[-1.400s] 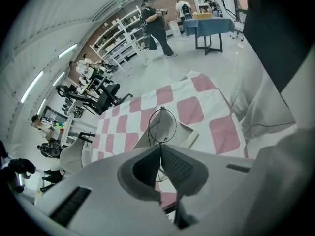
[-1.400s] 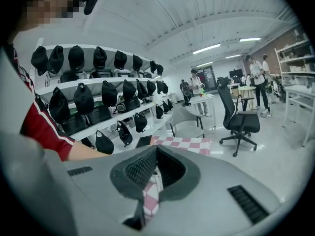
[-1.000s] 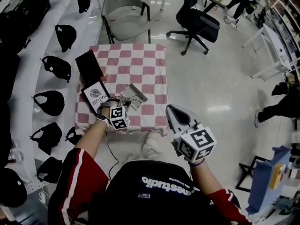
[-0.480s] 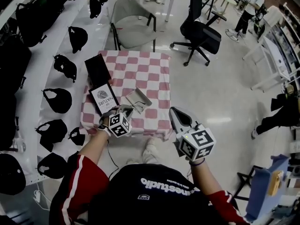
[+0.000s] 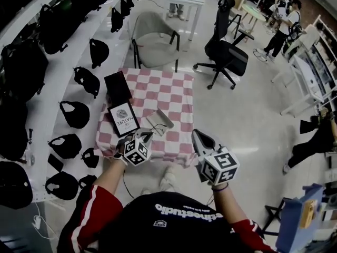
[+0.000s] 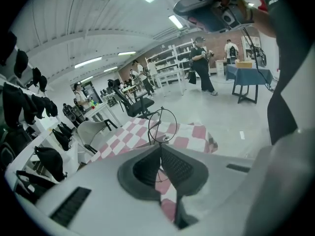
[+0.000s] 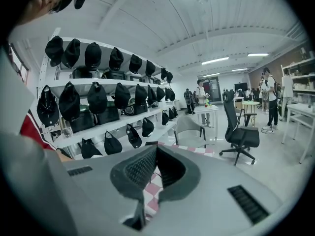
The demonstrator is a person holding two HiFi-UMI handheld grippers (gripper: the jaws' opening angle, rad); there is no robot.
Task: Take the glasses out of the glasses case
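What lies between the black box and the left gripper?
A flat card reading NATURE lies between the black box and the left gripper, shown in the head view.

Both arms reach forward from the bottom of the head view. Left of centre, the left gripper (image 5: 145, 137) has its fingers (image 6: 178, 168) pinched together on the thin wire glasses (image 6: 162, 126). Right of centre, the right gripper (image 5: 198, 137) points up-frame, its fingers (image 7: 140, 169) closed together with nothing between them.
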